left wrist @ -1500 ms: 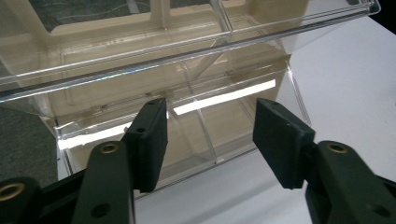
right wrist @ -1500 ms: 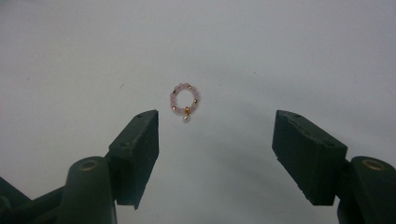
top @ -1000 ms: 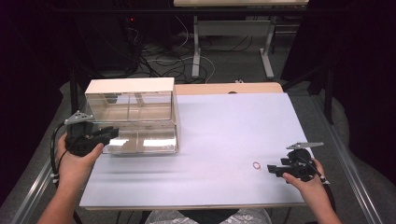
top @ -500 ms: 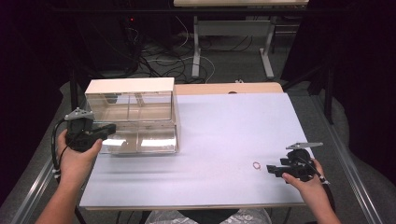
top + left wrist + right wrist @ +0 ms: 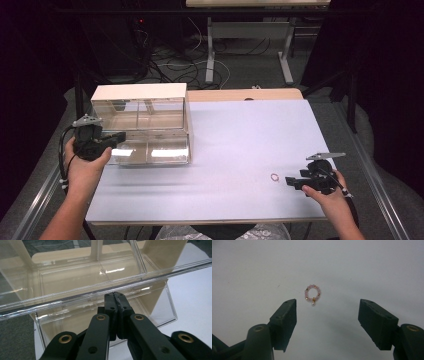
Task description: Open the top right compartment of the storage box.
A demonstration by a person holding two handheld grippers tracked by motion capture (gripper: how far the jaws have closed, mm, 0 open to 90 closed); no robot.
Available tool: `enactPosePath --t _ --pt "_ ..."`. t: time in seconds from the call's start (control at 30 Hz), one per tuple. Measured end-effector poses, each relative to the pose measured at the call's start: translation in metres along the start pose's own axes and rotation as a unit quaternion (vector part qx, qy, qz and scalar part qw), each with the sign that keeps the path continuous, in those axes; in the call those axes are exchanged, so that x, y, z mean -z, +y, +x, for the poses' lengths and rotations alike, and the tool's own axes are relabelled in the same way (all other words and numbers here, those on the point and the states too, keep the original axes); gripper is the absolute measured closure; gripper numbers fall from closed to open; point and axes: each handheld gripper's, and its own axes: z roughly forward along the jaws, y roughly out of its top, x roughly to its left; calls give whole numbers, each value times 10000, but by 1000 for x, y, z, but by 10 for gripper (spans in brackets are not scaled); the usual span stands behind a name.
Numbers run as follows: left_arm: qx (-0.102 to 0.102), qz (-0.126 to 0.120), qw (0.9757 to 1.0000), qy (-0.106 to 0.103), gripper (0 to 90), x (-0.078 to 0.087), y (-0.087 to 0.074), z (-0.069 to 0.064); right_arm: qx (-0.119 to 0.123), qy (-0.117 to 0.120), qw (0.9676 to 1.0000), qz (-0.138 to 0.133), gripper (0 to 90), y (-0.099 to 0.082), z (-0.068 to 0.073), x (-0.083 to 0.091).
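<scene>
Clear box (far left), pink bead ring flat

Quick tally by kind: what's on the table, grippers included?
Clear plastic organizer box: 1
Pink bead ring: 1
Grippers: 2, the left gripper shut at the box's front rim, the right gripper open before the ring
Total: 4

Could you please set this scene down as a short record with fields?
left gripper: jaws just closed, tips at the front rail of the clear plastic compartment box; a grip on it cannot be told
right gripper: jaws open, nothing between the pads
small pink beaded ring: flat on the white table, just ahead of the right gripper, untouched
</scene>
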Motion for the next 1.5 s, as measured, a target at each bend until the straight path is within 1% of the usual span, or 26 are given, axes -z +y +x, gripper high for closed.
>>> enactPosePath --t 0.1,0.17,0.2,0.27,0.5,0.77,0.8,0.83,0.9,0.93,0.97,1.07,1.1,1.2,1.5 --pt "2 39 10000 -13 897 1 1 -1 5 -22 10000 3 311 0 0 -1" --pt "-24 35 10000 -11 897 2 1 -1 -6 12 10000 -1 311 0 0 -1" --pt "-6 -25 10000 6 897 2 0 -1 0 7 10000 5 311 0 0 -1" --pt "7 9 10000 -10 899 4 2 -1 -11 5 10000 -5 311 0 0 -1" --pt "-2 -1 10000 17 899 3 2 -1 -22 18 10000 -8 311 0 0 -1" --pt "30 -38 10000 -3 898 5 2 -1 5 23 10000 -9 310 0 0 -1" --pt "28 -39 10000 -5 898 5 2 -1 53 9 10000 -4 311 -1 -1 -1" --pt "30 -39 10000 0 898 5 2 -1 21 33 10000 -10 310 0 0 -1" --pt "0 -21 10000 9 899 7 3 -1 46 27 10000 -22 311 0 0 -2" --pt "-22 -57 10000 20 898 7 3 -1 52 24 10000 -22 311 0 0 -2" --pt "13 -83 10000 11 898 7 3 -2 64 31 10000 -18 311 0 0 -2" --pt "-37 -63 10000 14 898 11 5 -3 89 28 10000 -23 313 0 1 -2" --pt "-12 -95 10000 7 898 11 5 -3 87 35 10000 -27 313 0 1 -2" --pt "-73 -109 9999 22 899 14 7 -4 85 43 9999 -34 315 0 2 -2" --pt "-66 -188 9998 1 899 19 10 -6 146 68 9998 -90 324 1 3 -2"
